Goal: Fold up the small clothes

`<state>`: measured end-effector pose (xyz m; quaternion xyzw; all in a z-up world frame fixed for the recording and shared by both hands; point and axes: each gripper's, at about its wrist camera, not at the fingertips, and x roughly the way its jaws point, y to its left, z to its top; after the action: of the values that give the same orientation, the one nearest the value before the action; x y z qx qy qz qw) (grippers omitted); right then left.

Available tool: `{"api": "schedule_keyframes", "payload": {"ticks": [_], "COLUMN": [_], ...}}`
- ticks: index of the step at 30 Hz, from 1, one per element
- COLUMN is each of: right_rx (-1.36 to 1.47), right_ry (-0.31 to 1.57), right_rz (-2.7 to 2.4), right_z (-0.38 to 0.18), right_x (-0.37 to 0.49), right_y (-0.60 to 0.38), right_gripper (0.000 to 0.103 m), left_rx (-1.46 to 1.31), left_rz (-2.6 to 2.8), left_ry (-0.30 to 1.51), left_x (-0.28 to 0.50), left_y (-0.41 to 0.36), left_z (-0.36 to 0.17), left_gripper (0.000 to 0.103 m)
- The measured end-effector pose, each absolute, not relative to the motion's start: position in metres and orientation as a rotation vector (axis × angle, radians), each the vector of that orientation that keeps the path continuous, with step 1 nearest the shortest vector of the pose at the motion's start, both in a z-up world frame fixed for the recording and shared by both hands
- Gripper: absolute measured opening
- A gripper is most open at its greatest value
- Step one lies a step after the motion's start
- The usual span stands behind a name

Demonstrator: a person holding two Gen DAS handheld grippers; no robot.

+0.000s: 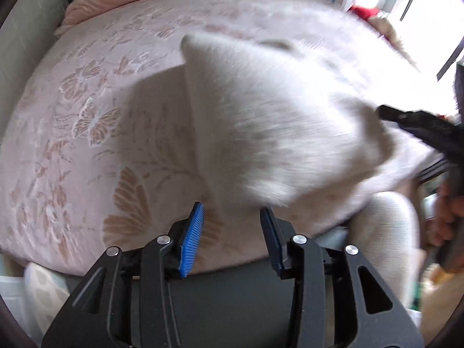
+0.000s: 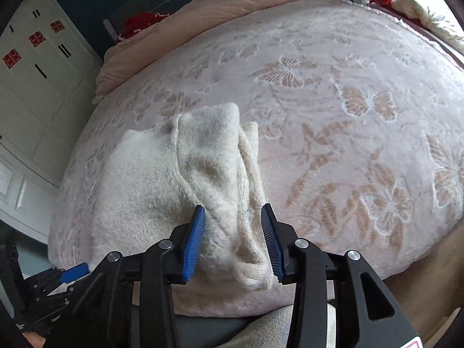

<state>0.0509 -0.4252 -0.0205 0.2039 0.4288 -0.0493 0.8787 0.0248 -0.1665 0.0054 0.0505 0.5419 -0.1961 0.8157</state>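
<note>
Cream sweater lay on bed, bunched part between right tool pads, spread apart. Left tool also apart; left view blurred, sweater probably lifted.

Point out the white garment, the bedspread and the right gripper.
white garment (image 2: 139,179): right wrist view, flat fuzzy body.
bedspread (image 2: 348,133): right wrist view, bare butterfly-patterned area.
right gripper (image 2: 233,240): right wrist view, midway between fingertips.
</note>
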Motion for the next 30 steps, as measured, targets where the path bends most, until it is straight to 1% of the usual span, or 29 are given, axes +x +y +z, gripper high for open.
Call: {"api": "schedule_keyframes", "payload": {"ticks": [1,2,3,4,5,8,10,12,13,14,15,17,19,21,24,26,27,28,30], "right_rx": [0.42,0.42,0.426,0.435,0.445,0.418,0.391,0.342,0.302,0.292,0.306,0.328,0.376,0.384,0.333,0.355,0.357,0.366,0.406], "right_ry": [0.871,0.852,0.841,0.84,0.846,0.864,0.918,1.017,1.092,1.157,1.139,1.122,1.023,1.001,1.049,1.124,1.167,1.187,1.197], "right_rz": [-0.095,-0.078,-0.052,-0.021,0.016,0.045,0.048,0.011,-0.02,-0.015,-0.012,-0.02,0.014,0.041,0.042,0.054,0.04,0.042,0.037], "right_z": [-0.009,0.0,0.006,0.012,0.014,0.013,-0.003,-0.037,-0.061,-0.086,-0.088,-0.065,-0.031,-0.018,-0.029,-0.058,-0.075,-0.09,-0.093], "right_x": [0.054,0.056,0.058,0.066,0.076,0.109,0.138,0.164,0.174,0.183,0.182,0.179,0.167,0.168,0.202,0.233,0.248,0.26,0.267], "right_y": [-0.424,-0.422,-0.421,-0.416,-0.411,-0.398,-0.393,-0.391,-0.391,-0.392,-0.394,-0.394,-0.391,-0.384,-0.37,-0.367,-0.368,-0.369,-0.372], "right_gripper": [0.04,0.036,0.031,0.015,0.009,0.008,0.008,0.008,0.007,0.001,0.001,0.003,0.006,0.006,0.006,0.007,0.006,0.002,0.001], "left_rx": [0.075,0.039,0.024,0.025,0.031,0.038,0.029,0.04,0.05,0.059,0.059,0.075,0.103,0.097,0.088,0.096,0.096,0.096,0.105], "left_rz": [-0.457,-0.5,-0.518,-0.521,-0.524,-0.489,-0.438,-0.401,-0.374,-0.363,-0.348,-0.347,-0.346,-0.348,-0.347,-0.344,-0.342,-0.341,-0.344], "left_ry": [1.141,1.109,1.067,1.023,0.98,0.962,1.025,1.096,1.12,1.131,1.138,1.124,1.122,1.129,1.13,1.128,1.129,1.13,1.13], "left_x": [0.02,0.015,0.013,0.013,0.018,0.045,0.073,0.093,0.1,0.103,0.105,0.103,0.1,0.101,0.103,0.105,0.105,0.105,0.107], "left_y": [-0.166,-0.165,-0.167,-0.17,-0.177,-0.196,-0.207,-0.213,-0.214,-0.21,-0.207,-0.206,-0.208,-0.206,-0.204,-0.206,-0.206,-0.207,-0.207], "left_z": [0.018,0.033,0.046,0.057,0.067,0.064,0.04,0.012,-0.004,-0.014,-0.022,-0.021,-0.017,-0.018,-0.021,-0.022,-0.022,-0.022,-0.023], "left_gripper": [0.043,0.051,0.054,0.058,0.058,0.058,0.058,0.057,0.059,0.059,0.059,0.06,0.061,0.061,0.063,0.064,0.064,0.065,0.065]}}
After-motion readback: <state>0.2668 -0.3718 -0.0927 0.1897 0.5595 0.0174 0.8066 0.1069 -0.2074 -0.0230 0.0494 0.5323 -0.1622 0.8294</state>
